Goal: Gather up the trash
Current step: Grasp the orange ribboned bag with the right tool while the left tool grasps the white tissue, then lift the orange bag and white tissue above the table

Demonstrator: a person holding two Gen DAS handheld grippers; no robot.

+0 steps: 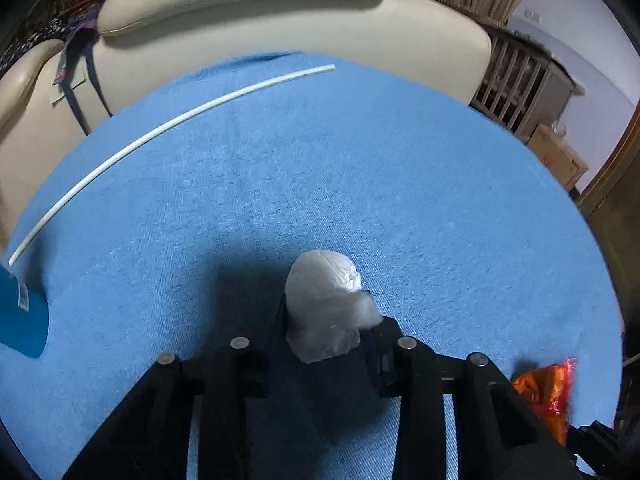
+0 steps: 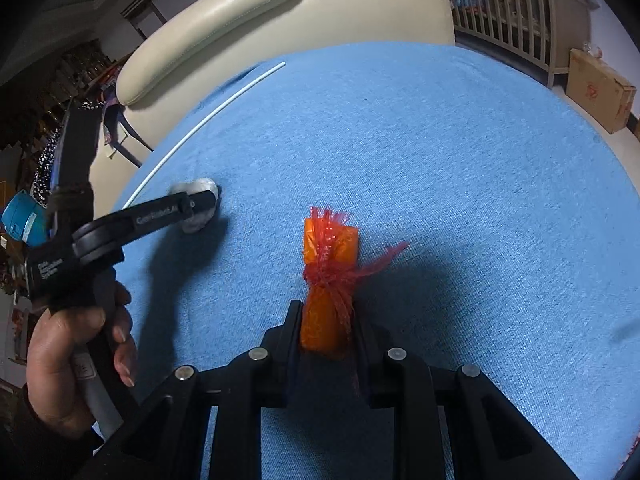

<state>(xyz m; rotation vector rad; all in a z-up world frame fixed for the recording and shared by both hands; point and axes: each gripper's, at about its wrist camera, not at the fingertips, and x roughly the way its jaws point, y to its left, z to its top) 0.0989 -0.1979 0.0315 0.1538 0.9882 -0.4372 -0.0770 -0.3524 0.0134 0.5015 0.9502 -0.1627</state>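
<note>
My left gripper [image 1: 326, 320] is shut on a crumpled white tissue wad [image 1: 324, 296] and holds it just above the blue cloth [image 1: 360, 160]. The same gripper and wad [image 2: 198, 200] show at the left of the right wrist view. My right gripper [image 2: 326, 320] is shut on an orange wrapper in red mesh [image 2: 328, 276], which sticks out forward between the fingers. The wrapper also shows at the lower right of the left wrist view [image 1: 548, 392]. A long thin white straw [image 1: 160, 128] lies on the cloth at the far left, also in the right wrist view [image 2: 200, 124].
A cream leather sofa [image 1: 240, 12] stands behind the blue cloth. A blue container [image 1: 20, 316] sits at the cloth's left edge. A slatted wooden cabinet [image 2: 520, 32] and a cardboard box [image 2: 600, 88] stand at the far right.
</note>
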